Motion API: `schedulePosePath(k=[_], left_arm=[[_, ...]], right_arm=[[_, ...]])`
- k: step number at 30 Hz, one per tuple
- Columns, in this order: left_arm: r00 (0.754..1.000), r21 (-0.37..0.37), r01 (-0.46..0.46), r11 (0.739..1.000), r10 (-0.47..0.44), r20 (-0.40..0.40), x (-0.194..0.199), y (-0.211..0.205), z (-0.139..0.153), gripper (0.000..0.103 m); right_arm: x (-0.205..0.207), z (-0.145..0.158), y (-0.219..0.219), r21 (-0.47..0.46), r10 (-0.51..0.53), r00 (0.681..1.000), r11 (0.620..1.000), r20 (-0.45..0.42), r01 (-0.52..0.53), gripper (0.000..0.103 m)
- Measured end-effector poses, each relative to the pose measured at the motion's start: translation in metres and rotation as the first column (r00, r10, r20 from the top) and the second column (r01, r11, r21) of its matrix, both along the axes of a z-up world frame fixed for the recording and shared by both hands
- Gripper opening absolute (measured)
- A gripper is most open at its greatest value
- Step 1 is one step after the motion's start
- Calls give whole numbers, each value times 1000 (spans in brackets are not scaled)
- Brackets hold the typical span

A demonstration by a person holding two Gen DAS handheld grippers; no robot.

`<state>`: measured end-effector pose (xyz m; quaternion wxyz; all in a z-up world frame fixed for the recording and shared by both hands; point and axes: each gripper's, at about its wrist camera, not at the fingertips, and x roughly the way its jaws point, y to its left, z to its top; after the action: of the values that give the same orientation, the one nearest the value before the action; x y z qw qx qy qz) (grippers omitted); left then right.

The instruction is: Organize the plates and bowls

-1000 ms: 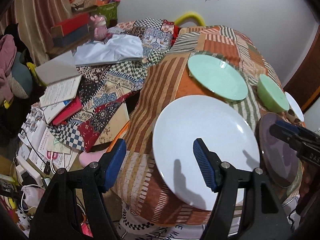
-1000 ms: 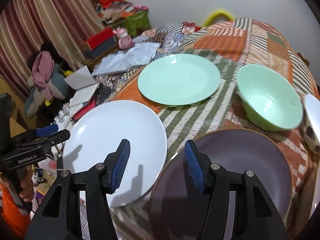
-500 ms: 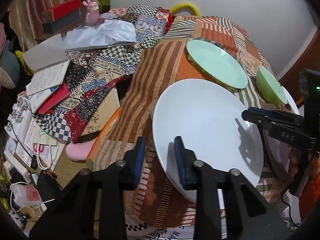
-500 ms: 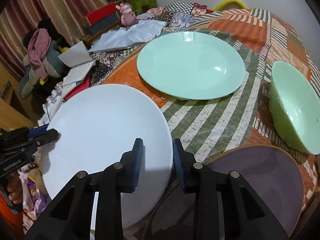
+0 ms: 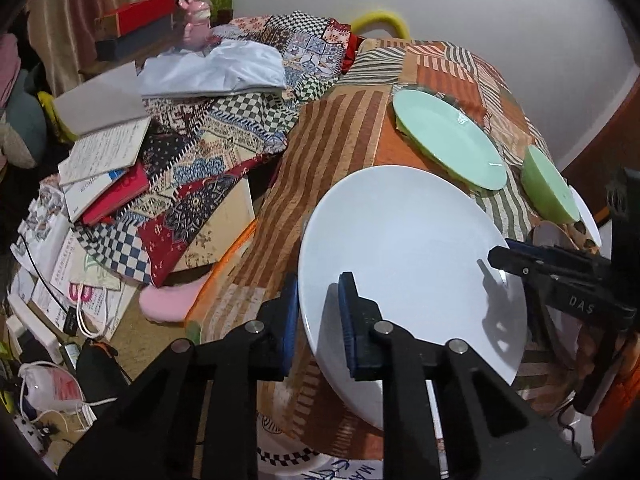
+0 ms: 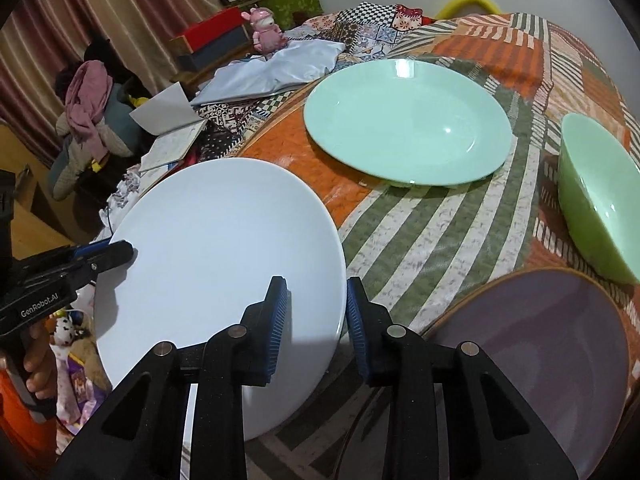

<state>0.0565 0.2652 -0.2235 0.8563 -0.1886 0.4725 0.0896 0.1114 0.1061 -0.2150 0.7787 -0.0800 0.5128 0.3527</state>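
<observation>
At the near edge of the table, the left gripper (image 5: 318, 320) is clamped on the white plate (image 5: 408, 256), one pad under the rim and one on top, pinching the plate's left side. Across the same plate, the right gripper (image 6: 316, 320) straddles the opposite rim, blue pads on either side and closed down onto it as far as the view shows. Two grips on one plate, presumably because a wide, flat dish would tip and slip from a single pinch; held at both sides it should lift level. The plate hangs partly over the table's near-left edge, which is likely what lets a pad get underneath. Moving outward: just right of it sits the purple plate (image 6: 532, 344), its rim close to or tucked under the white one, hard to say which. Farther back lies the mint green plate (image 6: 404, 120), apart from the others on the patchwork tablecloth (image 6: 420, 224). To the far right stands the green bowl (image 6: 596, 196), and the left view catches a sliver of another white dish (image 5: 588, 220) beyond it. The count, then: three plates, one bowl and one partly hidden piece. Stacking looks barely begun.
</observation>
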Motion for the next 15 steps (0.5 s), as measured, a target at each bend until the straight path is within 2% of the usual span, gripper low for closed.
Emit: schedulePosePath(k=[4, 11, 15], left_arm=[[1000, -5, 12, 1000, -12, -13, -6, -5, -3, 20], [1000, -30, 7, 1000, -8, -11, -12, -9, -6, 21], [1000, -5, 9, 1000, -9, -9, -12, -12, -4, 22]], right_arm=[[-4, -4, -3, 6, 4, 1000, 1000, -28, -3, 28], [-7, -6, -2, 3, -1, 1000, 1000, -20, 1, 28], [-6, -4, -4, 17, -16, 1000, 1000, -25, 16, 28]])
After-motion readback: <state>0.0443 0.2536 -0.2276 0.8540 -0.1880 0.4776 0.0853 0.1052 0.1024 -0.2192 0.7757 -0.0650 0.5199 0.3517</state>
